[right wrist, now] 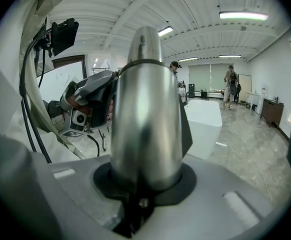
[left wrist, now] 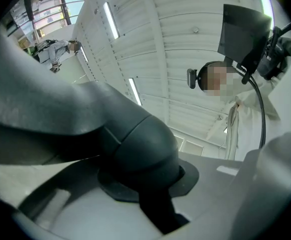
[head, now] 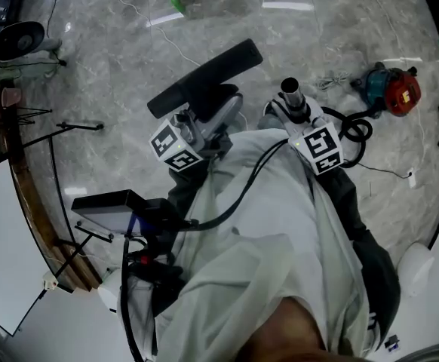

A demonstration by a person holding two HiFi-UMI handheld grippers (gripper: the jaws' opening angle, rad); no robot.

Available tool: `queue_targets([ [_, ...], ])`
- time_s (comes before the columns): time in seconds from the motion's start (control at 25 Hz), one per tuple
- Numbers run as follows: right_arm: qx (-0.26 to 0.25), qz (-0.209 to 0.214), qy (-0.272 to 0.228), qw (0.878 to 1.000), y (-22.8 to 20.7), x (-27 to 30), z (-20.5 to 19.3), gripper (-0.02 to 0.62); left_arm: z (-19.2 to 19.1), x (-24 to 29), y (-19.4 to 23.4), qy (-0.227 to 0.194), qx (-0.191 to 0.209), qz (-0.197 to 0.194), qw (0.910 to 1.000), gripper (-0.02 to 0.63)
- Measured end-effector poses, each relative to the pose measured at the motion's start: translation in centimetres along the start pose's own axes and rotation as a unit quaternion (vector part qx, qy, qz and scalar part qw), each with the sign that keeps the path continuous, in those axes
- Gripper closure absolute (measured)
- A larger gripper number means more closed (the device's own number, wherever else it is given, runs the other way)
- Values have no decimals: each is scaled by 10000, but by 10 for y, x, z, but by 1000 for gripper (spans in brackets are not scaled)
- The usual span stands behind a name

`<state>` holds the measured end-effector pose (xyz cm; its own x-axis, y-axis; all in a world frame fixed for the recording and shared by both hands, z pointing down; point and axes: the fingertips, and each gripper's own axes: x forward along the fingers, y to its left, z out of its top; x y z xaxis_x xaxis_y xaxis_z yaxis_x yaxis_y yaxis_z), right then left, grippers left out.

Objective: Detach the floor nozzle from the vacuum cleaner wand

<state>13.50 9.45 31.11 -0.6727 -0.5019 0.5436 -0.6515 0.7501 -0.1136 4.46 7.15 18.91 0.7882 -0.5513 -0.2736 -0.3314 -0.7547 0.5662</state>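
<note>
**Claw state.** The left claw [head: 204, 127] is closed on the floor nozzle [head: 204, 78]. In the left gripper view the dark, rounded neck of the nozzle [left wrist: 130, 144] fills the space between the jaws, and both jaws bear on it. The right claw [head: 299, 119] is closed on the wand [head: 290, 93]. In the right gripper view the bright metal tube [right wrist: 145, 119] stands between the jaws and rises straight away from them.

**Position of parts.** Both parts are held in the air above the floor [head: 129, 66], in front of the person. The nozzle is on the left and the wand is on the right. The head of the nozzle is a long black bar that runs on a diagonal in the head view, from lower left to upper right. The grey neck of the nozzle points back toward the left claw.

**Governing relation.** The wand's long axis points forward, away from the person, and ends in a round open mouth. In the head view that mouth is clear of the nozzle, which lies to its left with bare floor visible between the two. The joint therefore appears to be already parted. The rest of the wand, behind the right claw, is hidden by the person's clothing.

**Next move (judgement).**
- Keep any further separation in line with the wand's axis. A sideways swing could knock the nozzle neck against the tube mouth.
- The left claw is nearer the nozzle and should carry it.
- The right claw only needs to steady the wand.
</note>
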Motion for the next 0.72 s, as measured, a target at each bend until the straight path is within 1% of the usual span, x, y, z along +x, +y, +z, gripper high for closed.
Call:
queue_targets([
  [0.16,16,-1,10,10000,0,0,5,525,6,9,-1,11,-59,-131,9999,528],
  [0.36,0,70,34,10000,3,1,6,525,9,15,0,-16,-114,-174,9998,528],
  [0.56,27,133,51,9999,1,4,6,525,13,15,2,-111,-162,-143,9997,528],
  [0.72,20,146,61,9999,1,7,8,525,14,14,5,-110,-203,-96,9997,528],
])
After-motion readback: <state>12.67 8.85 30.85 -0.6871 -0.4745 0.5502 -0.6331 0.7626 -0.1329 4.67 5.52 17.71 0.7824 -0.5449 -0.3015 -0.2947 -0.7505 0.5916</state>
